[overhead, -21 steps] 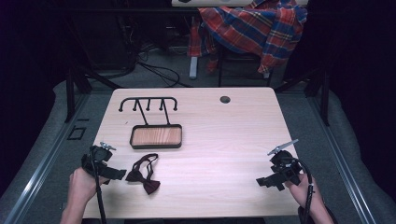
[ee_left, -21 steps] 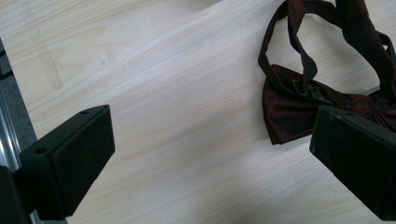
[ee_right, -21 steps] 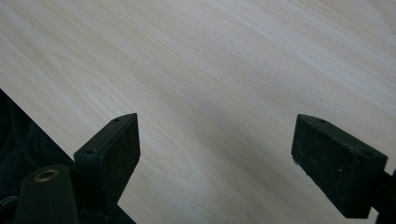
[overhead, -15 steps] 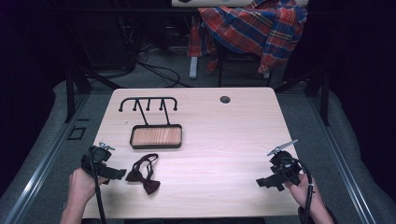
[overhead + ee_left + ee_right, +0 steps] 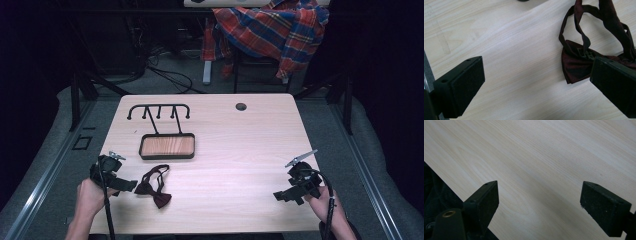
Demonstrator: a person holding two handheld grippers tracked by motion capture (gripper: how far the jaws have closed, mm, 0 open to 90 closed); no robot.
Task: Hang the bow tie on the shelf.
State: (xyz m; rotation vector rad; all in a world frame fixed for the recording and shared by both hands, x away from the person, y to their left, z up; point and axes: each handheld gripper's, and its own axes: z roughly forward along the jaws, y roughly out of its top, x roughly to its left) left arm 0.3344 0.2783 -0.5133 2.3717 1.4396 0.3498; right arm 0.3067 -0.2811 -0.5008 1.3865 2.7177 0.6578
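A dark maroon bow tie (image 5: 154, 186) with its thin strap looped lies flat on the pale wooden table (image 5: 240, 150), near the front left. My left gripper (image 5: 125, 185) sits just left of it, low over the table, jaws wide open. In the left gripper view the bow tie (image 5: 584, 58) lies by the right jaw, partly behind it, and bare wood lies between the jaws (image 5: 536, 82). My right gripper (image 5: 282, 195) hovers at the front right corner, open, with nothing but table between its jaws (image 5: 539, 202).
A black stand with a wooden tray base (image 5: 167, 146) and a hook rail (image 5: 159, 109) stands behind the bow tie. A round cable hole (image 5: 241, 106) sits near the table's far edge. A plaid shirt (image 5: 272, 30) hangs over a chair beyond.
Both hands hold nearly still; the right gripper has dipped slightly toward the table's front edge. The bow tie has not moved.
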